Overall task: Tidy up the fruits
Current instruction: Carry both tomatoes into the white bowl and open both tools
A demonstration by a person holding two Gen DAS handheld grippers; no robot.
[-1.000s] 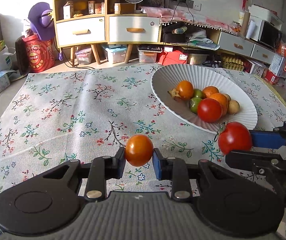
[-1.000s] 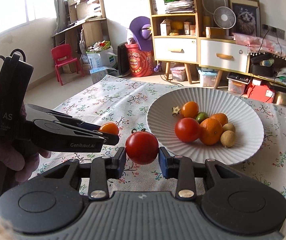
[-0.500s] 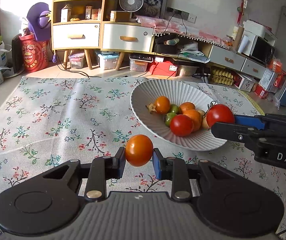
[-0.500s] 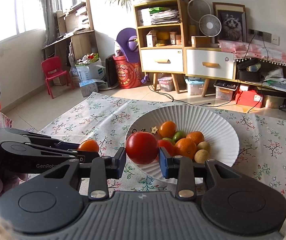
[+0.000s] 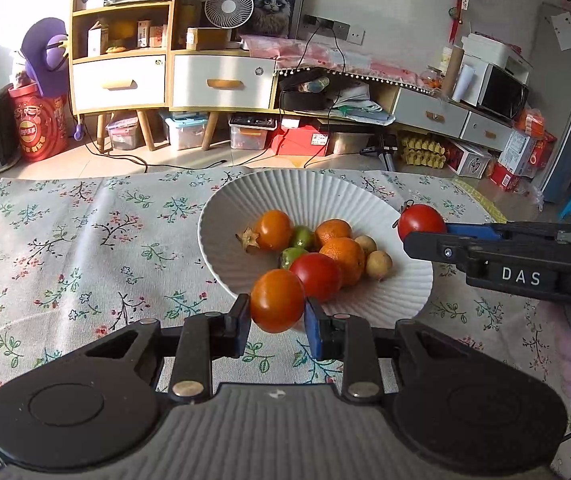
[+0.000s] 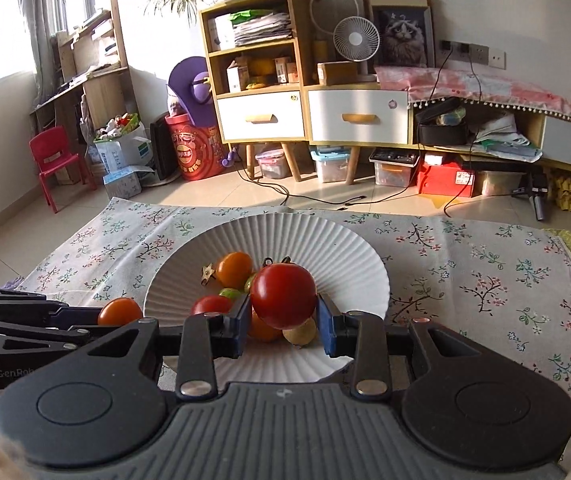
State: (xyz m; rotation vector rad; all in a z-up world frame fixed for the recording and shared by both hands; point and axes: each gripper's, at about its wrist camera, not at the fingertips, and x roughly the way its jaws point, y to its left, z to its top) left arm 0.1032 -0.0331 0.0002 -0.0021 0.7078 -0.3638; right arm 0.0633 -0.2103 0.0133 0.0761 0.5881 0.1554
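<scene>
The left tool (image 5: 277,316) is closed on an orange tomato (image 5: 277,300), its blue pads pressing the fruit's two sides; the tomato hangs over the near rim of the white ribbed plate (image 5: 317,196), above the floral cloth of the table (image 5: 65,248). The fruit is nearly round, so no long axis shows, and which way its stem end faces cannot be told.

The right tool (image 6: 283,322) is clamped on a red tomato (image 6: 283,295), held over the plate's near half with its dark stem pointing up and slightly away from the camera.

In the plate lie a second red tomato (image 5: 316,276), two mandarins (image 5: 343,255), an orange fruit with a dry star-shaped calyx (image 5: 273,230) turned left, two small green fruits (image 5: 300,237) and two pale yellowish ones (image 5: 378,265), clustered together.
</scene>
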